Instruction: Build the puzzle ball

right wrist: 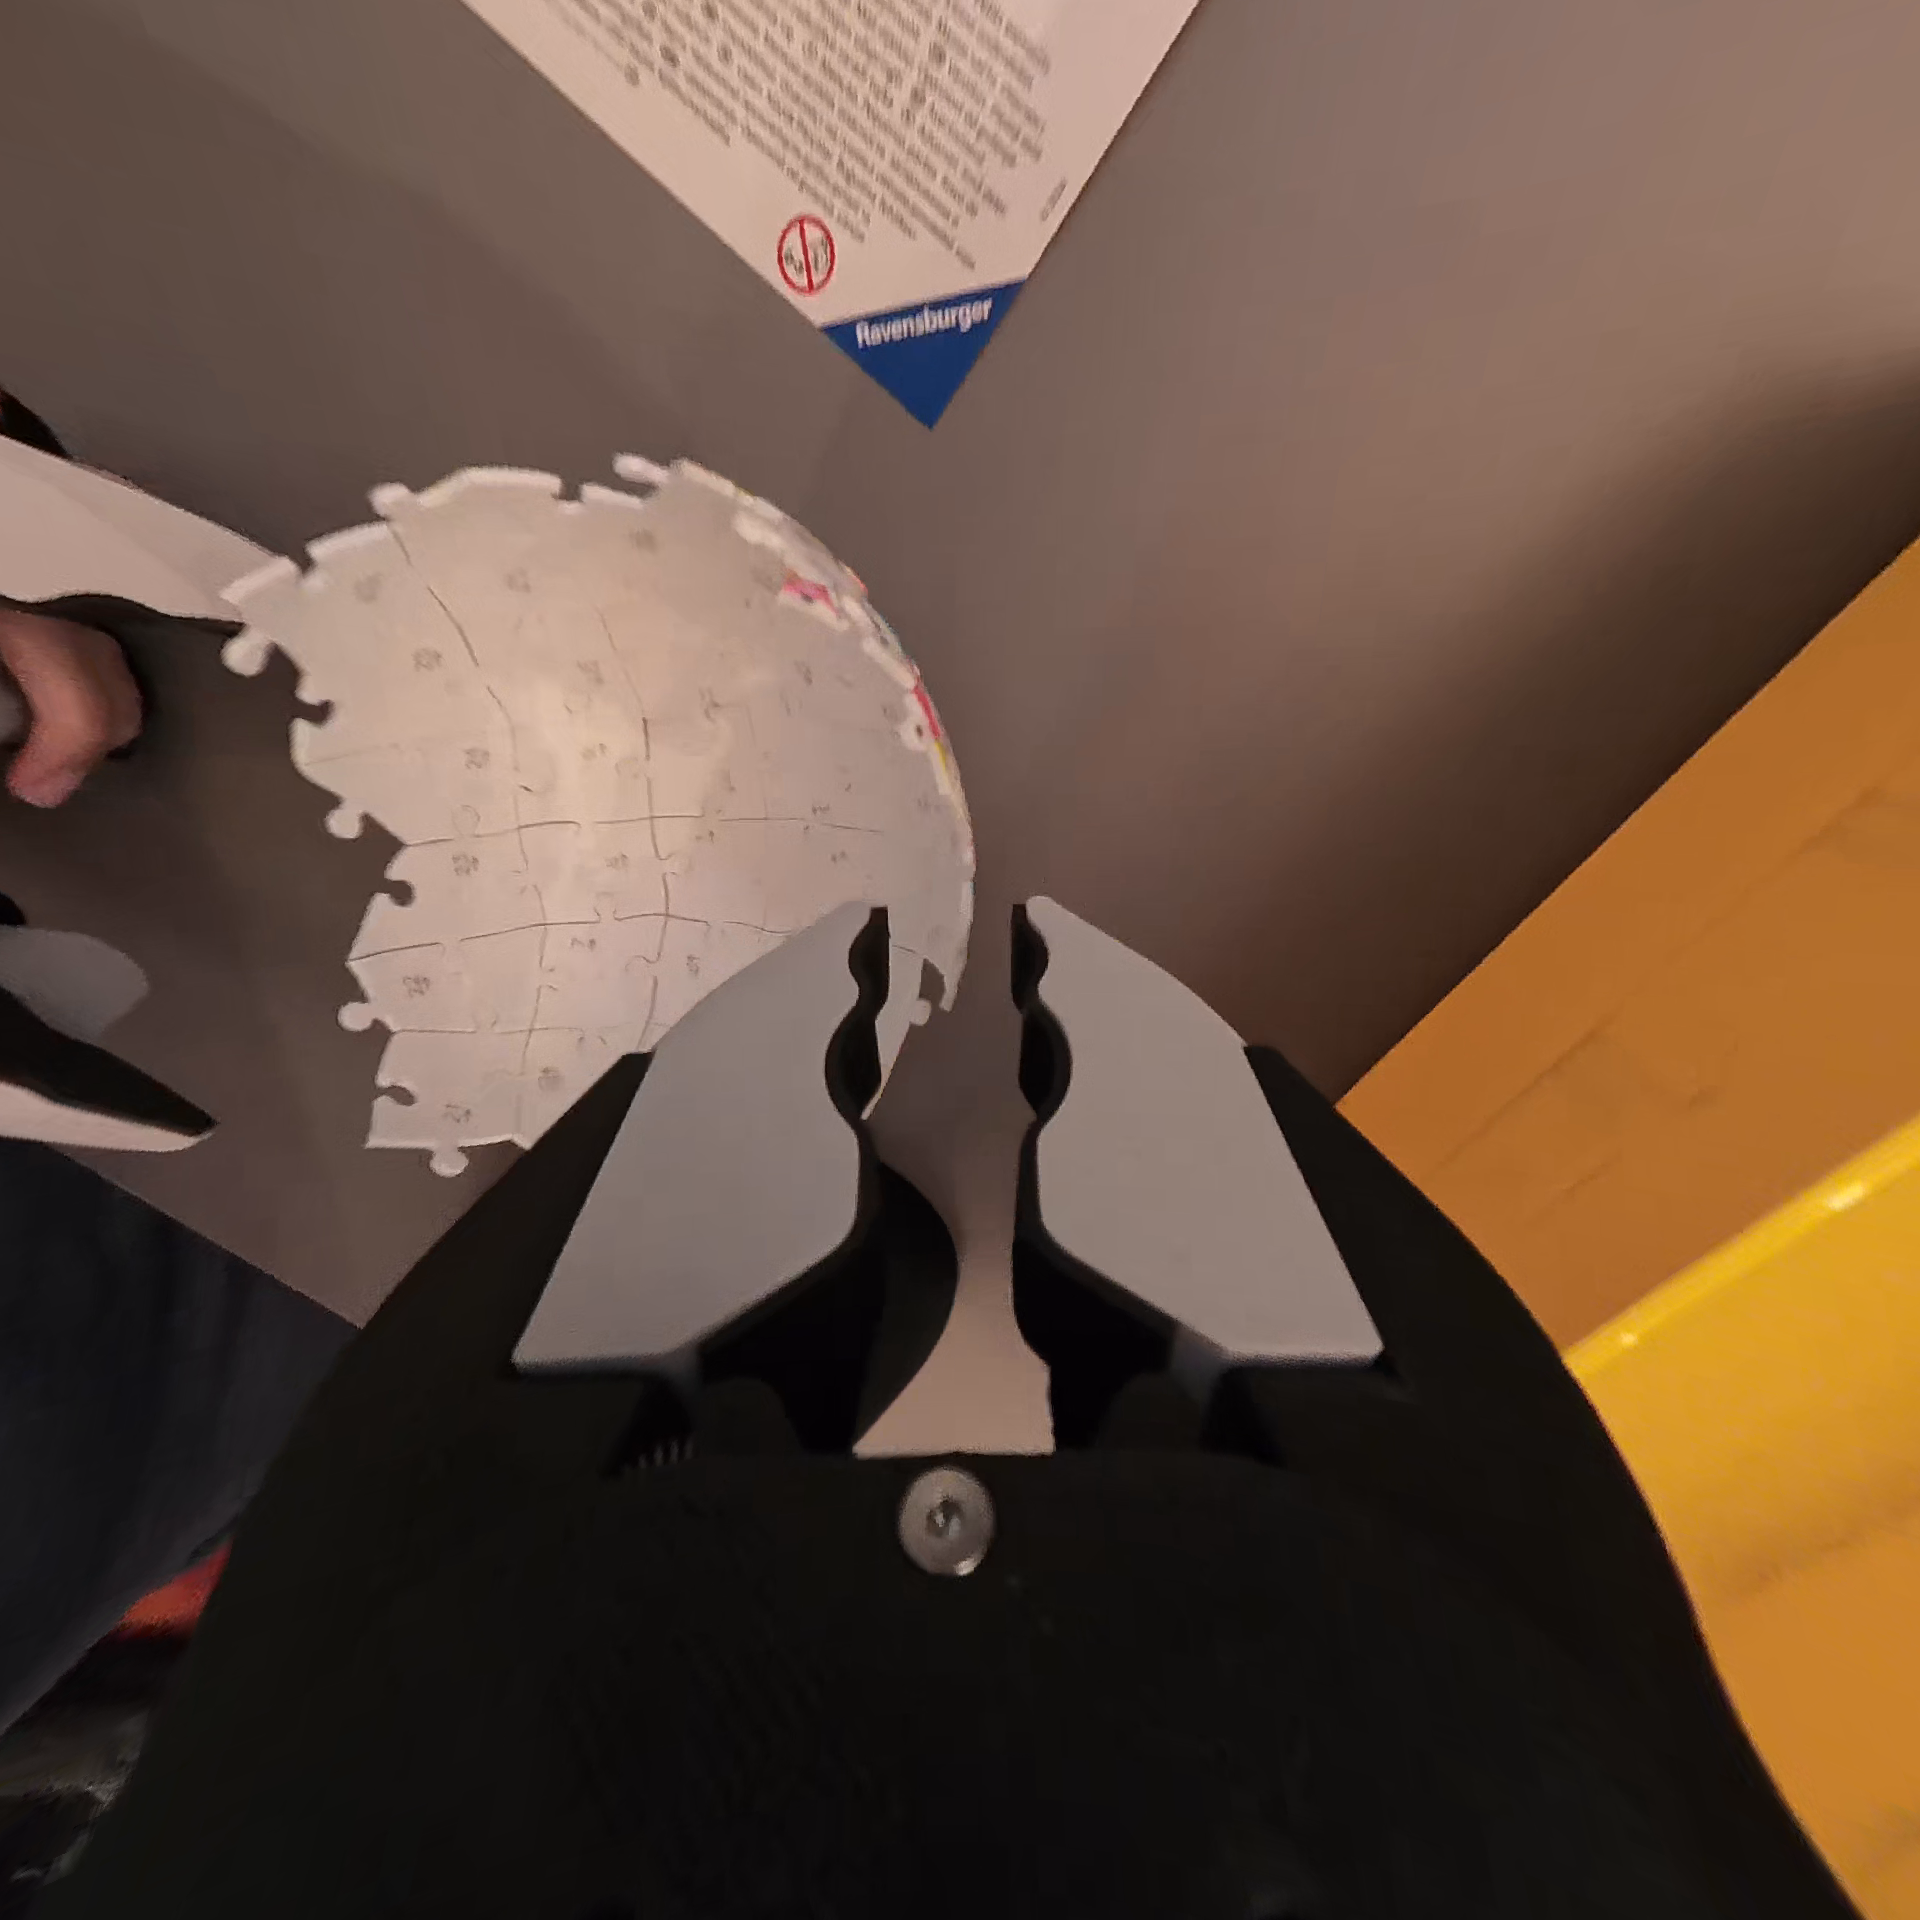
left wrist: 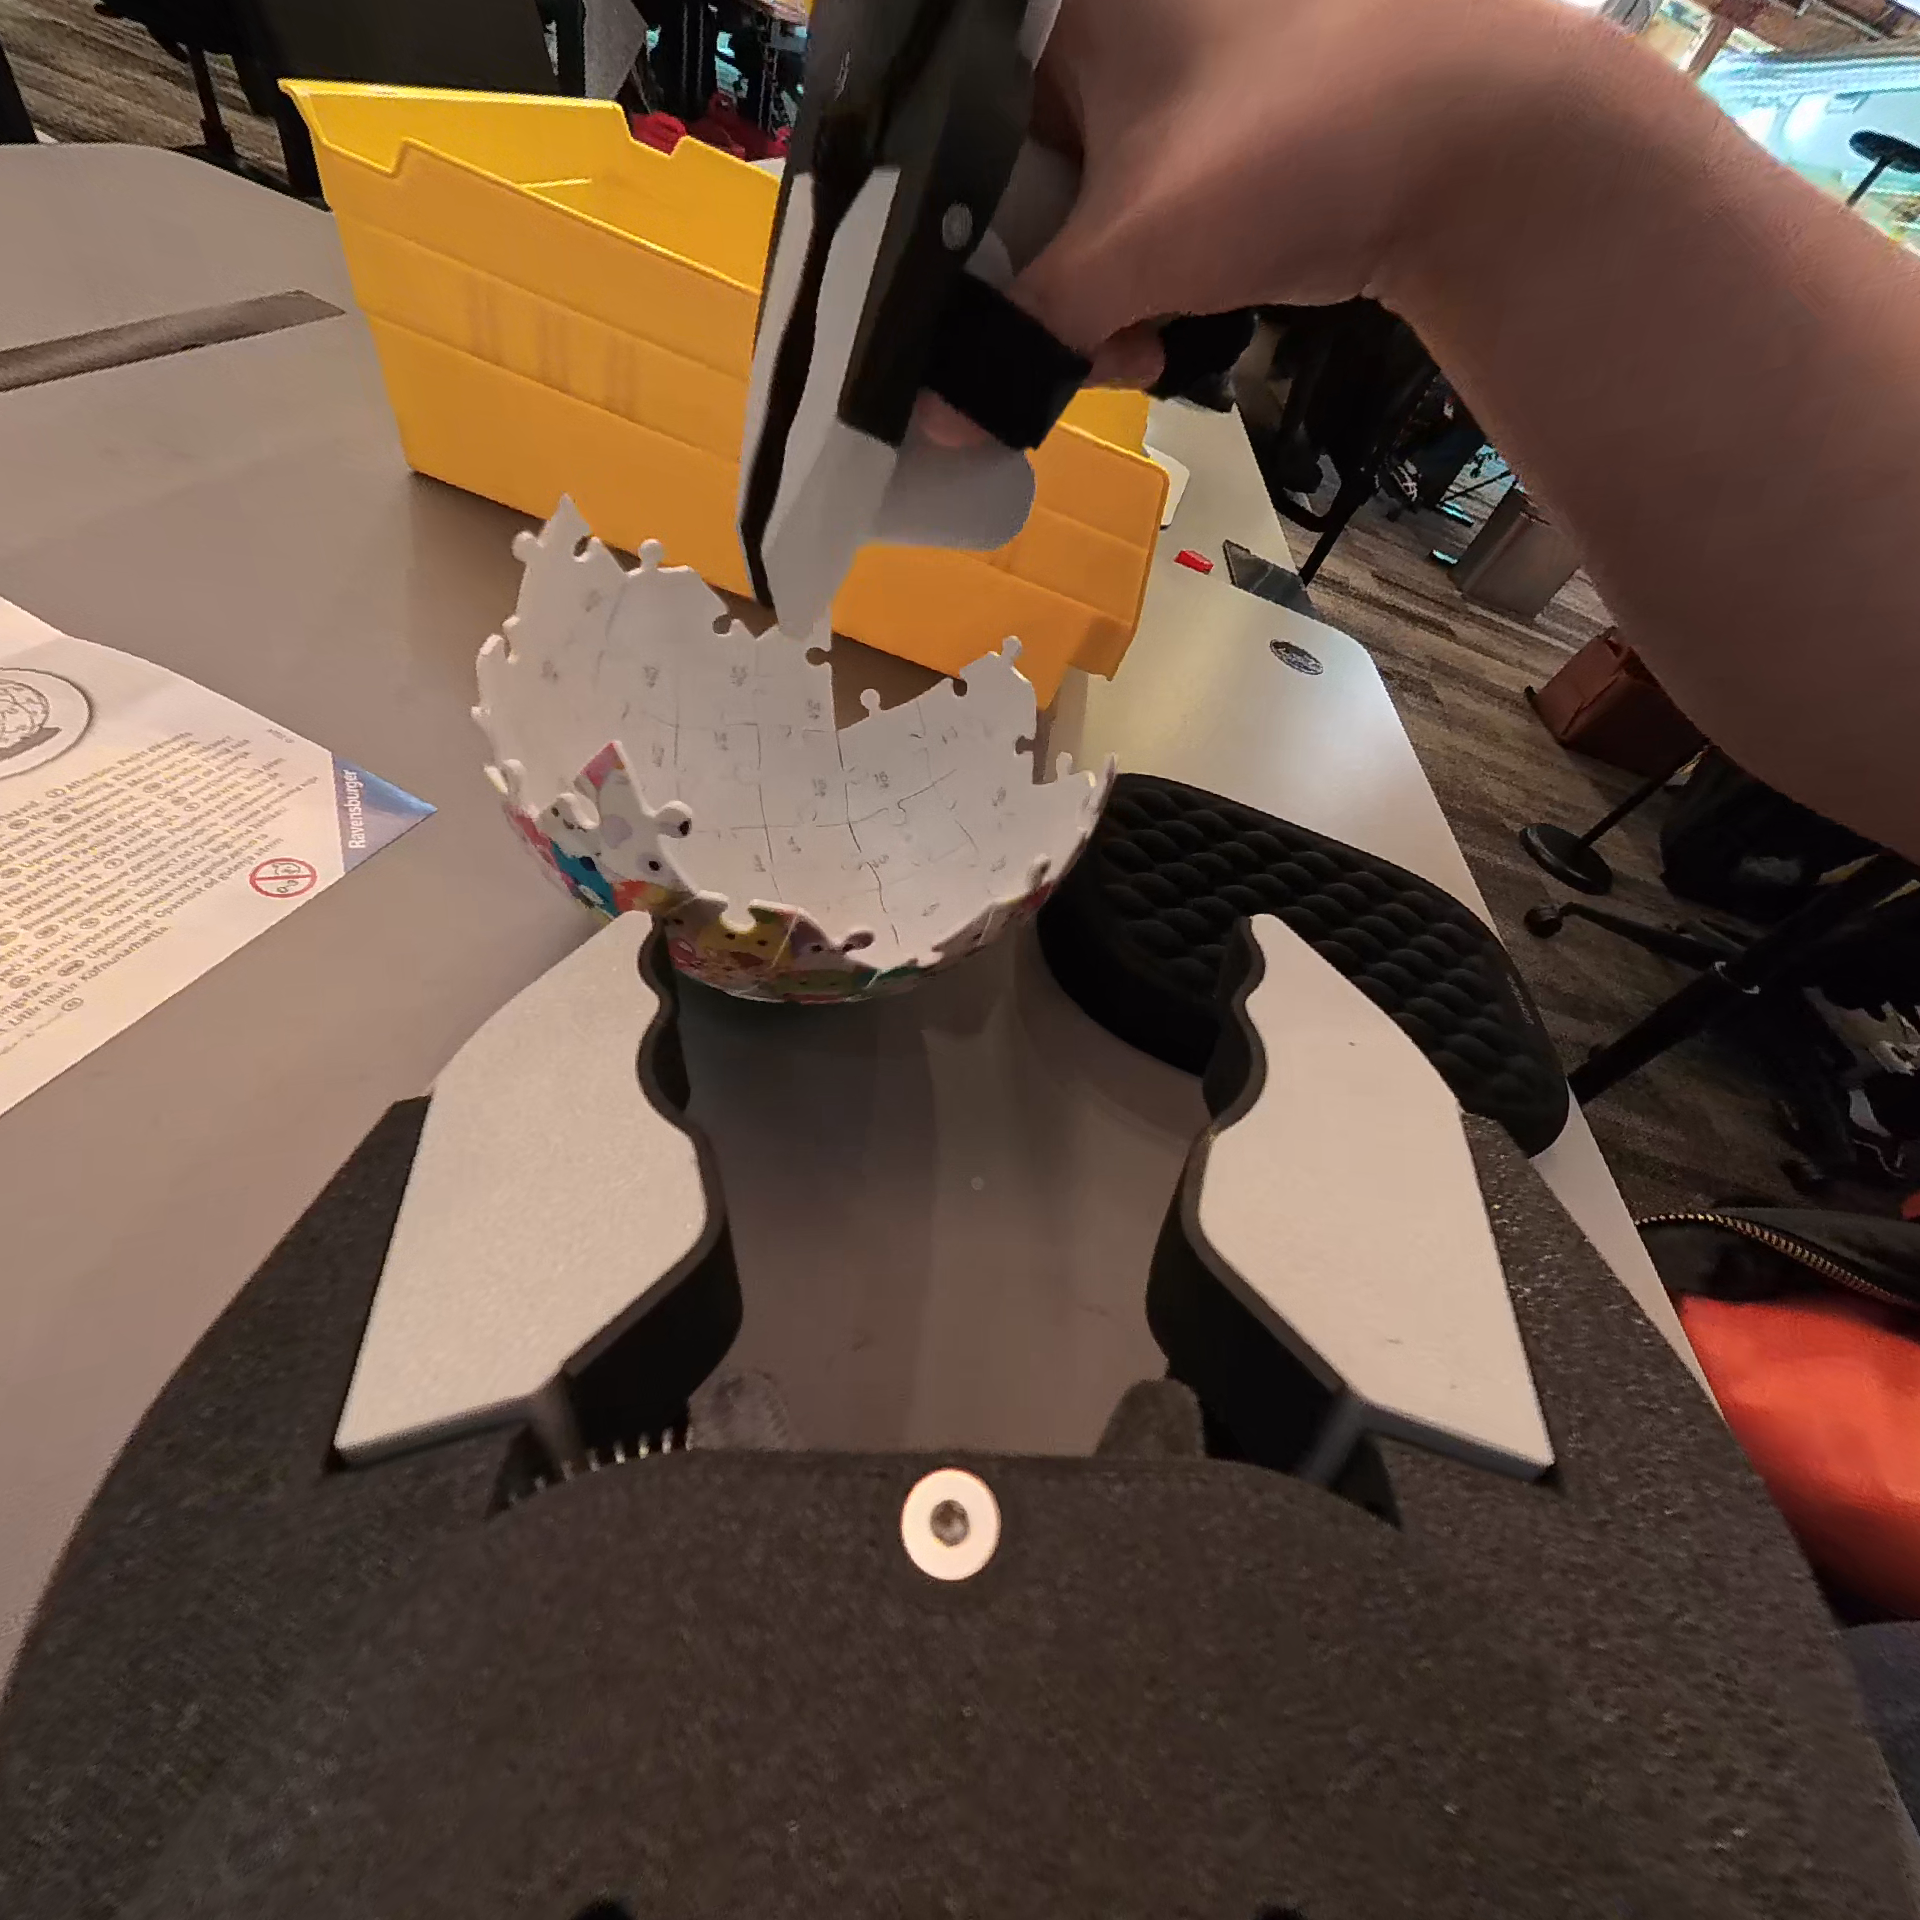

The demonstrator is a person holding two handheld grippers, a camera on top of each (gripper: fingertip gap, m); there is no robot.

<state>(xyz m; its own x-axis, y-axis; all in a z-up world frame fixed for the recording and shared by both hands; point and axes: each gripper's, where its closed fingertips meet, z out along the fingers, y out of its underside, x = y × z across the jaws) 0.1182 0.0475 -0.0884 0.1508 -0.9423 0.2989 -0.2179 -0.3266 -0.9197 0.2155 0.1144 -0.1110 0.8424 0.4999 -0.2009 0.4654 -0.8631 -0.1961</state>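
The ball (left wrist: 790, 790) at centre frame is plain white inside with faint grey numbers, and outside shows a bright cartoon print of pink, yellow, blue and green. Behind it the bin (left wrist: 644, 343) is solid yellow; the table (left wrist: 208, 499) is flat grey-brown. The sheet (left wrist: 156, 831) at left is white with black print, a red circle and a blue corner; the pad (left wrist: 1351, 935) at right is black with a woven texture.

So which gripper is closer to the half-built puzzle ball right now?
Right. The right gripper comes down at the puzzle ball rim on its far side, fingers straddling the edge. The left gripper sits open just short of its near side.
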